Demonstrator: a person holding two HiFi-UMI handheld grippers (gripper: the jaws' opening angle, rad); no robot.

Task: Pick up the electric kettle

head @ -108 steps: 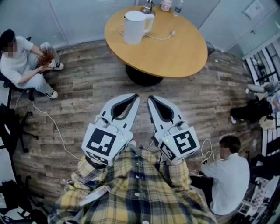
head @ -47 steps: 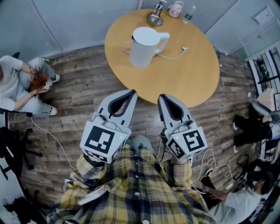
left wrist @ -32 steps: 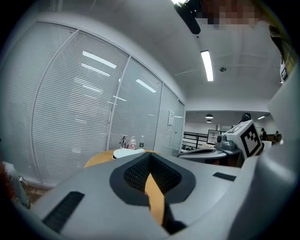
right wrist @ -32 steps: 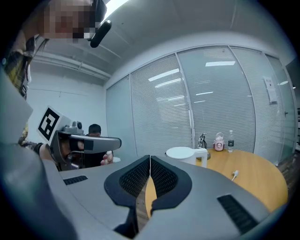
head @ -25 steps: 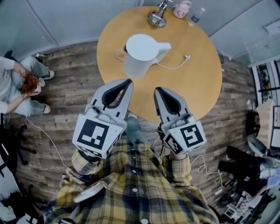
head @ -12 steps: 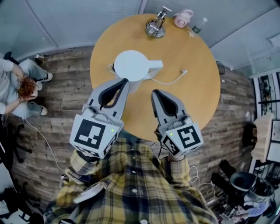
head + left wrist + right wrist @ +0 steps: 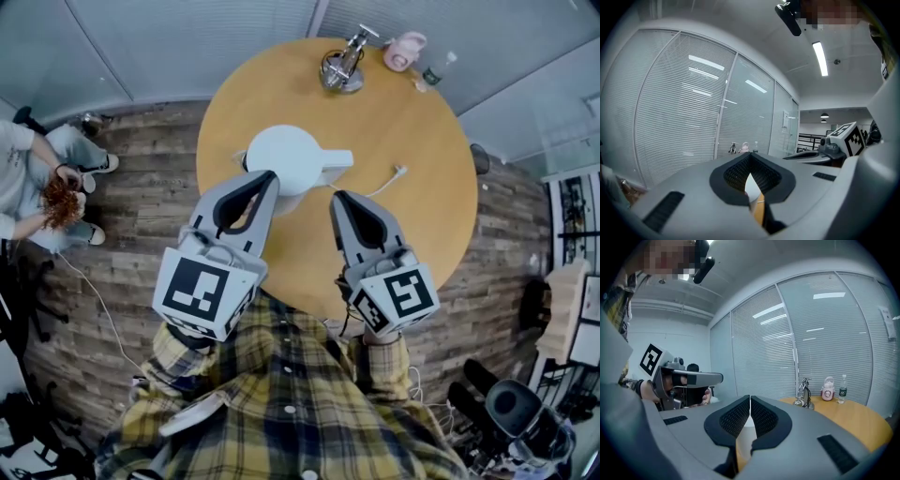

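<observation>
Hovering near the electric kettle (image 7: 286,157), whole only overhead: left gripper (image 7: 268,176), right gripper (image 7: 337,196), jaws together, empty.

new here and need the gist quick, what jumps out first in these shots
A white kettle stands on a round wooden table, its cord trailing right. Two grey grippers, the left gripper and the right gripper, point toward it from the near side, both shut and empty.
</observation>
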